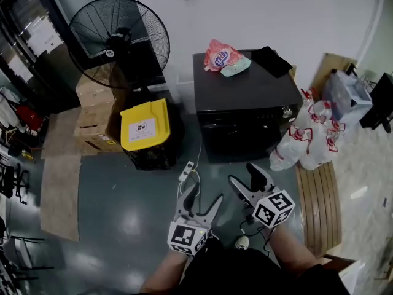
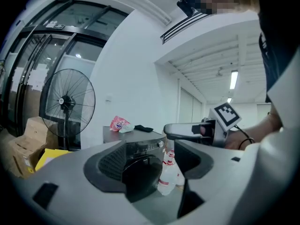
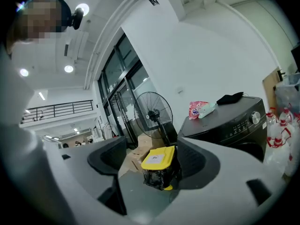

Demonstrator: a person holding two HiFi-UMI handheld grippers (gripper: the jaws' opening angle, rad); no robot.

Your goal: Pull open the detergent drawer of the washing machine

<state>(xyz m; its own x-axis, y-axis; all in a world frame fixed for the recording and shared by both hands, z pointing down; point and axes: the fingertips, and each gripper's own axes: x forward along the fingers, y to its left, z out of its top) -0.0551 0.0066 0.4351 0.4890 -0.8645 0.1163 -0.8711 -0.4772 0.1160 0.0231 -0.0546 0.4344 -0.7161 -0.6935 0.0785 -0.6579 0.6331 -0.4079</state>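
The black washing machine point(image 1: 245, 97) stands against the white wall, its control strip point(image 1: 245, 113) facing me; I cannot pick out the drawer front from here. My left gripper point(image 1: 206, 193) hovers over the floor well short of the machine, open with nothing between its fingers. My right gripper point(image 1: 242, 173) is beside it, a little closer to the machine, also open and empty. The left gripper view frames the washing machine point(image 2: 140, 146) between the open left gripper point(image 2: 150, 168) jaws. In the right gripper view the washing machine point(image 3: 229, 121) lies right of the open right gripper point(image 3: 150, 163).
A yellow-lidded bin point(image 1: 144, 125), cardboard boxes point(image 1: 95, 112) and a big floor fan point(image 1: 118, 39) stand left of the machine. White bags point(image 1: 307, 140) lean on its right side by a wooden bench point(image 1: 316, 201). A pink packet point(image 1: 221, 55) and black cloth point(image 1: 271, 60) lie on top. A power strip point(image 1: 186, 171) lies on the floor.
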